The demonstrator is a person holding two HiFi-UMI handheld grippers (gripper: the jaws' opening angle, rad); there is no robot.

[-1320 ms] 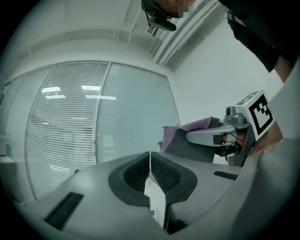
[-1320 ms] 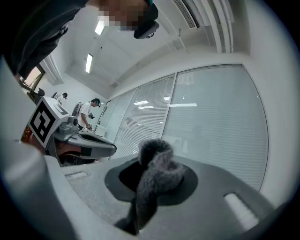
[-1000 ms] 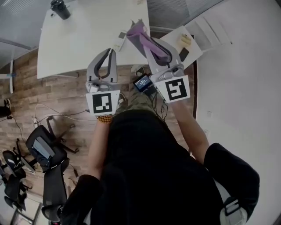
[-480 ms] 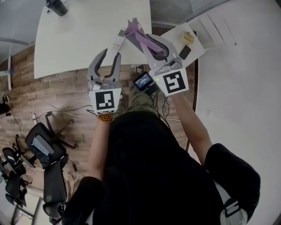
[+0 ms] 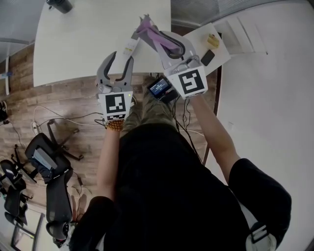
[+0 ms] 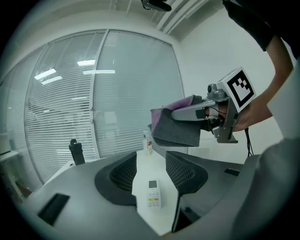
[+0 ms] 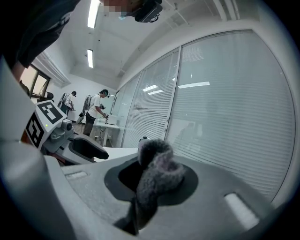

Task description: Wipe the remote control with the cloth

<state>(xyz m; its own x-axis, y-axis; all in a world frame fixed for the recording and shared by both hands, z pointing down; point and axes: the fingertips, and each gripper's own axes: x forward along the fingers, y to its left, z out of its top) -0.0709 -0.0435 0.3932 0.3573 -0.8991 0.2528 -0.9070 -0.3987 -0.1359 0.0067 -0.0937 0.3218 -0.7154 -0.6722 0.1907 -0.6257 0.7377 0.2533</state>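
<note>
The white remote control (image 5: 130,47) lies near the front edge of the white table (image 5: 78,44). In the left gripper view the remote control (image 6: 153,193) shows on the tabletop in the gap between the jaws. My left gripper (image 5: 120,58) is open just short of it. Its jaws have just been opening, and nothing is pressed between them. My right gripper (image 5: 156,39) is shut on a purple-grey cloth (image 5: 149,30) and hovers above the table, right of the remote. The bunched cloth (image 7: 159,171) fills the right gripper (image 7: 147,180).
A dark cup (image 5: 58,4) stands at the table's far left, and a small bottle (image 6: 148,142) stands further back. A side table (image 5: 223,51) at the right carries a yellow item (image 5: 212,40) and a black phone (image 5: 207,58). Office chairs (image 5: 46,166) and cables are on the floor at left.
Both grippers have moved forward over the table's front edge. The left jaws went from nearly closed to apart. The cloth stays in the right gripper.
</note>
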